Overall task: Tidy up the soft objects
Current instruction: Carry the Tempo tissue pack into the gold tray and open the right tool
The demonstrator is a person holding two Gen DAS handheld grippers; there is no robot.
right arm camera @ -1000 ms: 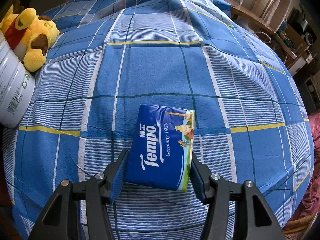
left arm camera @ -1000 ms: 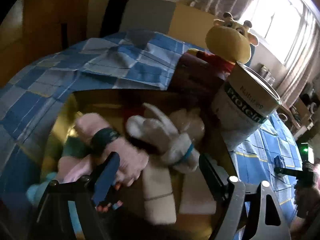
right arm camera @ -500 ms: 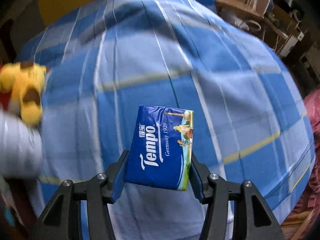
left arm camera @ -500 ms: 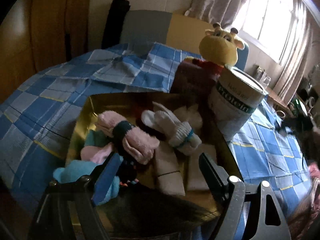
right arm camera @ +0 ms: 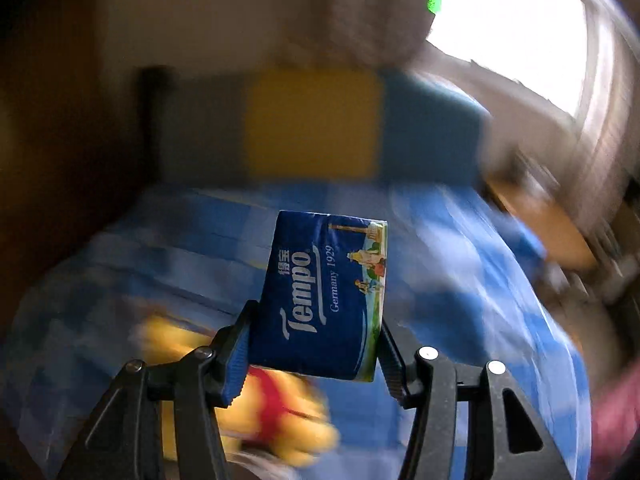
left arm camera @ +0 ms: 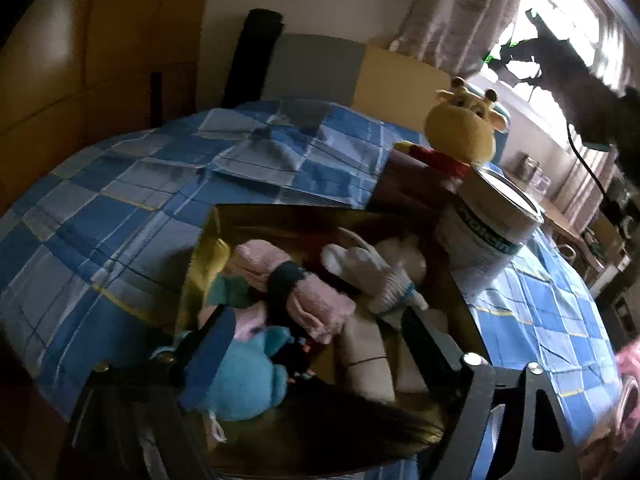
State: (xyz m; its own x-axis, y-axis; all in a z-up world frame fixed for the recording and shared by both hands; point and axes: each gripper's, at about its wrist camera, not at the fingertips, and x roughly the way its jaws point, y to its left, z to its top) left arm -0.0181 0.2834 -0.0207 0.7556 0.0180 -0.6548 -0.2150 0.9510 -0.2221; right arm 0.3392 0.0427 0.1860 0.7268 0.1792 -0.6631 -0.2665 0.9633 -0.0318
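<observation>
Right gripper [right arm camera: 316, 344] clamps a blue Tempo tissue pack [right arm camera: 324, 300], held in the air above the blue checked bedspread [right arm camera: 460, 300]. Left gripper [left arm camera: 320, 344], jaws wide and holding nothing, hovers over a gold box [left arm camera: 208, 248] of rolled socks [left arm camera: 296, 292] on the bed, near its left edge.

A blue plaid bedspread [left arm camera: 132, 200] covers the bed from nine o'clock across to four o'clock. At two o'clock on it stands a white tin [left arm camera: 490, 232] lettered "Protein". A headboard [left arm camera: 352, 70] with grey and yellow panels rises at twelve o'clock, a wooden wardrobe [left arm camera: 80, 60] fills ten o'clock, and a bright window [left arm camera: 568, 20] with curtains [left arm camera: 444, 20] sits at one o'clock. A wooden desk [left arm camera: 568, 224] stands at three o'clock.
</observation>
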